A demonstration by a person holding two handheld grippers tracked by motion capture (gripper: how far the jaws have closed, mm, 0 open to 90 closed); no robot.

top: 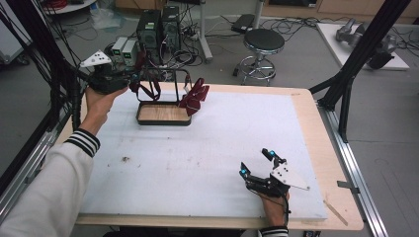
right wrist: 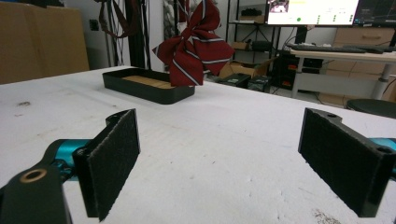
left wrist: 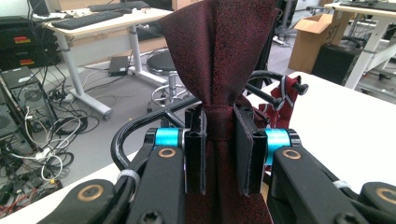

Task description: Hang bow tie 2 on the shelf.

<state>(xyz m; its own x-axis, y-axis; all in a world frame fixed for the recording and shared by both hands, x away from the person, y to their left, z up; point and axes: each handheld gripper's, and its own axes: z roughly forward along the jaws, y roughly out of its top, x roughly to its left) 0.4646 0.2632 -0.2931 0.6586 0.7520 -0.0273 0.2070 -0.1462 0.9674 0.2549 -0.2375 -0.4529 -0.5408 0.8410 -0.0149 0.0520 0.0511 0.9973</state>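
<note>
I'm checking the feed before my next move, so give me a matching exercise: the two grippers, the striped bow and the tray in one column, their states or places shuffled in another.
Column one:
1. left gripper
2. right gripper
3. dark red bow with pale stripes
4. black tray with a wooden floor

Column two:
A. jaws wide apart, low over the white table cover
B. hangs from the rack at the tray's right end
C. jaws shut on a plain dark red cloth strip
D. lies on the table's far left part

Pairs: 1-C, 2-A, 3-B, 4-D
</note>
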